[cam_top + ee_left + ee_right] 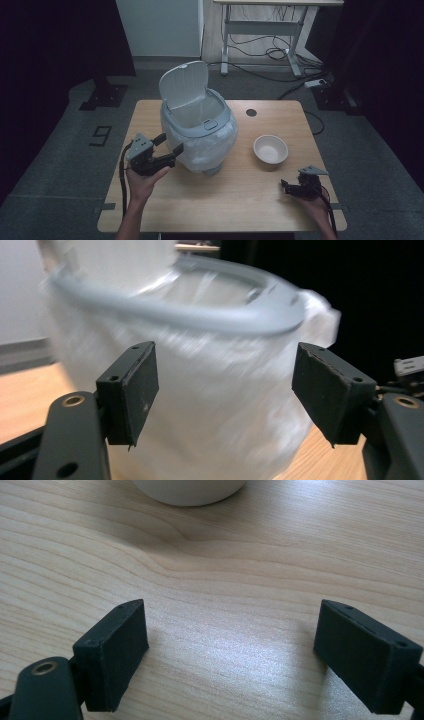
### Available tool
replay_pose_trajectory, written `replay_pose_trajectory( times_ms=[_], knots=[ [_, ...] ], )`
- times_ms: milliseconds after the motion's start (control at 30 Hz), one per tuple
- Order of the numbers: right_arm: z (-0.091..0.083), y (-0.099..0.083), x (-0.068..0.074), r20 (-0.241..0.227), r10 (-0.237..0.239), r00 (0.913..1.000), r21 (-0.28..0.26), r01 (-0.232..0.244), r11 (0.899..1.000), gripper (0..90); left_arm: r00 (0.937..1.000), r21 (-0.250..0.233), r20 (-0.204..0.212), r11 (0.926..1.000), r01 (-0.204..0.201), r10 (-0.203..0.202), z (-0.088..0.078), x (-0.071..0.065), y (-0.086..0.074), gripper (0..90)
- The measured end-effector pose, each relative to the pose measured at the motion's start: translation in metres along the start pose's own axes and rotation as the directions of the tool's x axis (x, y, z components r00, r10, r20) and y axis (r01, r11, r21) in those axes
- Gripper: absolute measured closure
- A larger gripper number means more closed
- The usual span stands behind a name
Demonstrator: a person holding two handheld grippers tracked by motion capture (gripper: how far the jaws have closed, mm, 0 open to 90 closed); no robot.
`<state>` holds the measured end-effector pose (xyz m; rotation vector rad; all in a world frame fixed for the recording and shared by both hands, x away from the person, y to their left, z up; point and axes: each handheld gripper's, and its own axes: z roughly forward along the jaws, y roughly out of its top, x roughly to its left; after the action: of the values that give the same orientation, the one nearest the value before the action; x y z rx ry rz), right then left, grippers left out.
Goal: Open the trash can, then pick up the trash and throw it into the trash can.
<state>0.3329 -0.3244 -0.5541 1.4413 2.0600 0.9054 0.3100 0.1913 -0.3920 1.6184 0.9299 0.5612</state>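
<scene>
Bin [200,132] stands upright, lid [184,84] tipped back, left claw [167,147] open beside it.

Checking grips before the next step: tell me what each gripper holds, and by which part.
Nothing is held. The left gripper stands open beside the bagged bin; the right gripper is open over bare table.

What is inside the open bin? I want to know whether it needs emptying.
The bin holds a white bag liner folded over its rim; the upper inside looks bare. Its bottom is hidden by the rim.

The right tool [232,655] has its jaws wide apart over the bare wooden counter [240,580]; a white bowl [190,490] stands beyond.
</scene>
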Motion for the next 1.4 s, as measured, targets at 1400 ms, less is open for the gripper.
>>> replay_pose_trajectory(
  times_ms=[1400],
  knots=[
    [-0.018,0.044,0.011,0.032,0.09,0.9954,-0.136,-0.085,0.987,20.1,0.9941,0.157,-0.083,0.9843,0.082,-0.069,0.011,0.041,-0.071,26.8]
  ],
)
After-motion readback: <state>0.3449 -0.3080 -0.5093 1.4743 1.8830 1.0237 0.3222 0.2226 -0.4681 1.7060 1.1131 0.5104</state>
